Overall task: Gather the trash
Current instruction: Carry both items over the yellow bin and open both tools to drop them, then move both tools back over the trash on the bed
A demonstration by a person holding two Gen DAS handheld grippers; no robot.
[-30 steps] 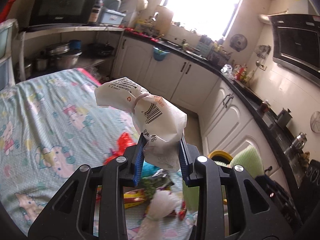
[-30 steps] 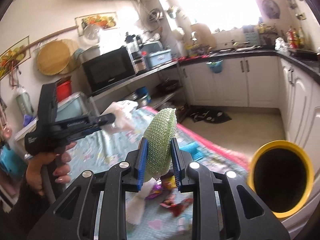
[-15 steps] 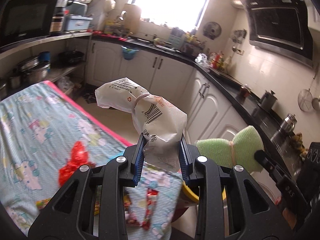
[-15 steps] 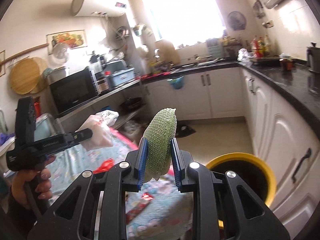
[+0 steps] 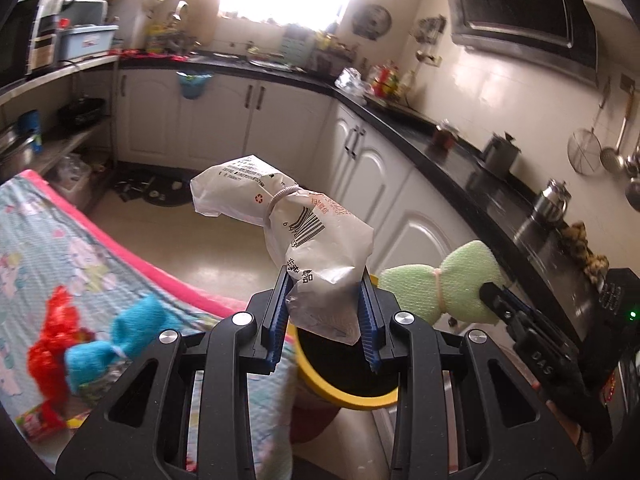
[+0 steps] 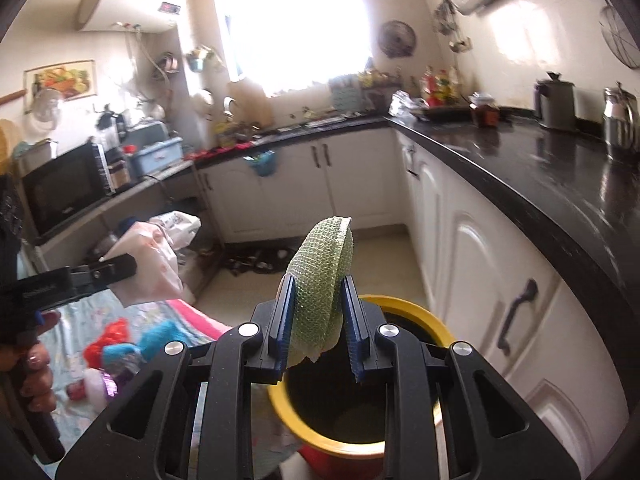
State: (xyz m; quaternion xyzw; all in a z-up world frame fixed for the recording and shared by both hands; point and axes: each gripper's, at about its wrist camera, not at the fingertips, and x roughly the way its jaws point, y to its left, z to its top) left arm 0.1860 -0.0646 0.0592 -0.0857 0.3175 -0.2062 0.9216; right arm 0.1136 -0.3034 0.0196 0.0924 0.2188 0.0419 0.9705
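Both your grippers swung from table to yellow-rimmed bin [image 6: 404,312]; left gripper [image 5: 323,312] clenches white bag [image 5: 304,232], right gripper [image 6: 318,320] clenches green mesh [image 6: 324,264], poised above for drop.

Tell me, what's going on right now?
Left gripper shut on white bag. Right gripper shut on green mesh. Yellow bin below, nothing blocking.

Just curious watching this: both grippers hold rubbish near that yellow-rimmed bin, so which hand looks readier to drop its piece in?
Probably the right gripper: its green mesh bundle hangs at the bin mouth, while the left gripper with its white bag sits nearer the rim.
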